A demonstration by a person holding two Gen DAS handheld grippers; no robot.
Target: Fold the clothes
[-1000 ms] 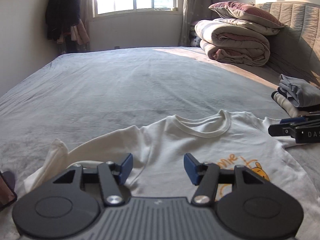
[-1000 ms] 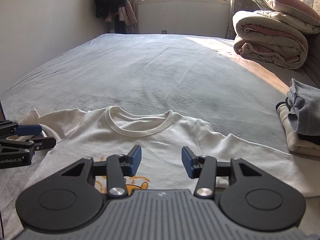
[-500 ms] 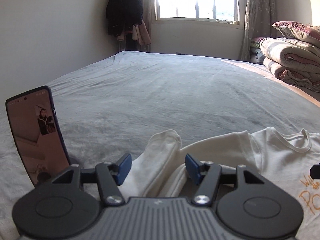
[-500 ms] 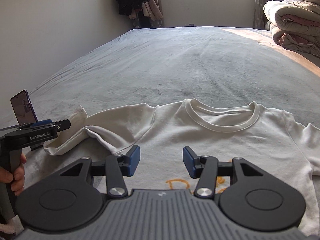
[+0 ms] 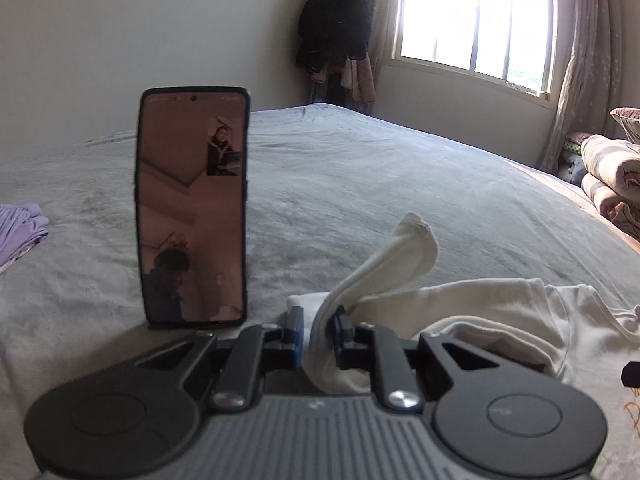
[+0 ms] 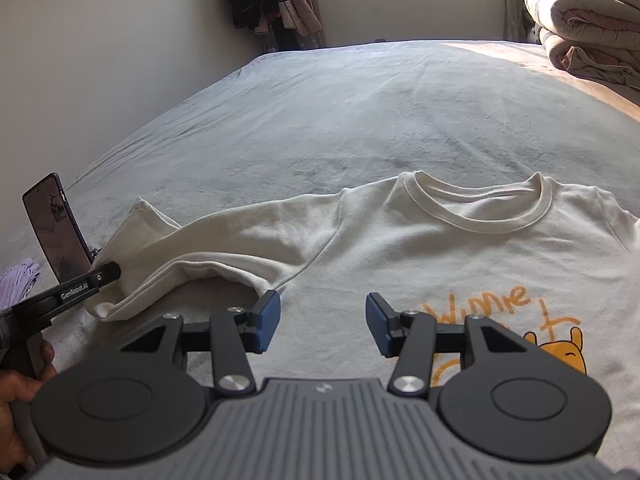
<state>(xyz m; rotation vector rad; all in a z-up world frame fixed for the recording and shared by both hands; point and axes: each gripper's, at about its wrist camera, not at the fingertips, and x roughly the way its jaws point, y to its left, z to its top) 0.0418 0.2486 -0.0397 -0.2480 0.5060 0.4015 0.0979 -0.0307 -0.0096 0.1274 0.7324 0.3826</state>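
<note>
Where the left wrist view looks past a propped phone point(image 5: 192, 212), the left gripper point(image 5: 316, 336) is clenched on the white sweatshirt's sleeve point(image 5: 384, 264), so a sleeve fold seems in hand. From the right wrist view, the right gripper point(image 6: 322, 322) hovers released over the sweatshirt point(image 6: 460, 256) lying face-up on the bed point(image 6: 360, 112); next, I judge, the sleeve wants carrying across the chest.

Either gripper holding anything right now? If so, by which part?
The left gripper is shut on the white sweatshirt, pinching its sleeve near the cuff end. The right gripper is open above the shirt front, holding nothing.

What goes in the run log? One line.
left gripper: shut on sleeve | right gripper: open over T-shirt | fold: started
</note>
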